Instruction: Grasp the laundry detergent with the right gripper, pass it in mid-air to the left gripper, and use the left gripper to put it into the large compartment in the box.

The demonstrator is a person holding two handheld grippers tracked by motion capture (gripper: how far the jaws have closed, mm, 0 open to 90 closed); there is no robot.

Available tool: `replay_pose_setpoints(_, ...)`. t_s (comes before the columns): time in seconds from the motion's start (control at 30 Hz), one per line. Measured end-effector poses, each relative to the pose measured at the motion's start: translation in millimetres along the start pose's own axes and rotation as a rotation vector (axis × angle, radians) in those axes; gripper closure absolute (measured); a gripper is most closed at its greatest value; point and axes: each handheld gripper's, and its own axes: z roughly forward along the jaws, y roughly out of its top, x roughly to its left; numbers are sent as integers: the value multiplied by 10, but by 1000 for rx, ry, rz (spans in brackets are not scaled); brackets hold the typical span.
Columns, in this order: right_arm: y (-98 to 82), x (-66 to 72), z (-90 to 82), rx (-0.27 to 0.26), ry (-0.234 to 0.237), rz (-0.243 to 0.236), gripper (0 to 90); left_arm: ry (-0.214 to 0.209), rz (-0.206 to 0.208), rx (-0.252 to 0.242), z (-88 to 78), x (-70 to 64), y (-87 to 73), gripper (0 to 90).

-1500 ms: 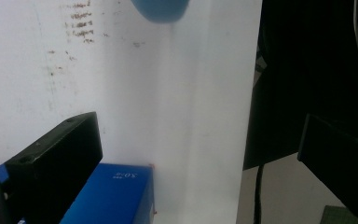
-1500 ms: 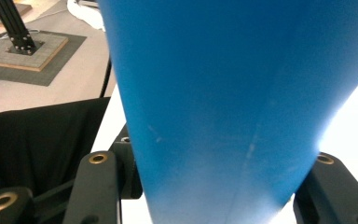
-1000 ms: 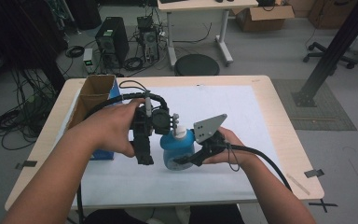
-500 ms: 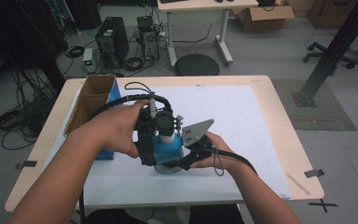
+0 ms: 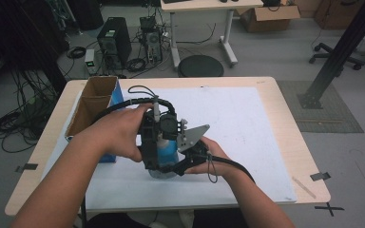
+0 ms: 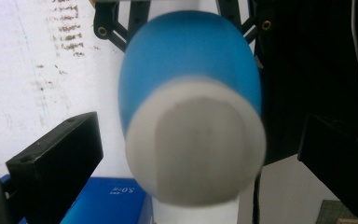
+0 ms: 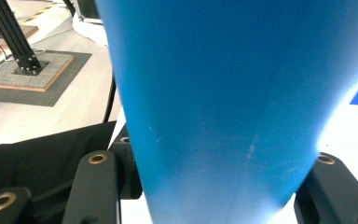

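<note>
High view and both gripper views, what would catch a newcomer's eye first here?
The blue bottle at the middle of the table, with both hand-held grippers crowded around it. The right gripper has the bottle's body between its jaws; in the left gripper view its white pump top looms close and blurred. An open cardboard box stands at the table's left.

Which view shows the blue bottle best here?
The left gripper view: the blue bottle shows body and blurred white pump head. The right gripper view has just its blue body; the high view has it mostly hidden.
</note>
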Motion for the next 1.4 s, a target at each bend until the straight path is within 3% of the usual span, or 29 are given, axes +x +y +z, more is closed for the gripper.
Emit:
replay_pose_setpoints(0.63, 96, 21, 49, -14, 7, 3, 455, -4, -8, 10, 53, 11, -10, 33)
replay_pose_setpoints(1.4, 97, 14, 68, -7, 4, 15, 455, -13, -16, 11, 88, 28, -16, 168)
